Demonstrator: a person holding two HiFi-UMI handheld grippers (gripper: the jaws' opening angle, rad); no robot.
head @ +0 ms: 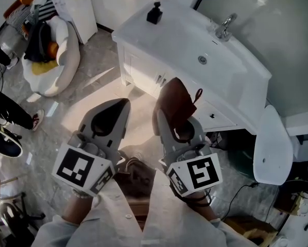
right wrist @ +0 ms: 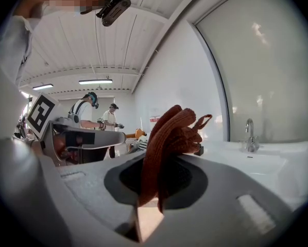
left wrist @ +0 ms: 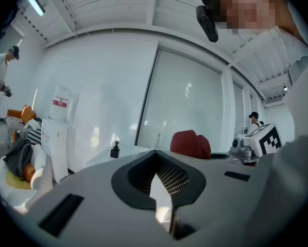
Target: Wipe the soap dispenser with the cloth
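Black pump-top soap dispenser (head: 154, 13) stands at upper centre, on the far left corner of the white basin counter (head: 174, 40). It is probably light and easily tipped, so I'd steady its body. My right gripper (head: 169, 118) clamps the soft rust-brown cloth (head: 175, 99). My left gripper (head: 122, 106) is closed and empty.

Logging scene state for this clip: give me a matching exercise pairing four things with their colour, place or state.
Things:
1. soap dispenser
2. cloth
3. faucet
4. left claw

Descriptions:
A. reddish-brown, clamped in the right claw
B. shut, holding nothing
C. black, standing on a corner of the vanity top
D. chrome, at the back edge of the basin

Pairs: 1-C, 2-A, 3-D, 4-B
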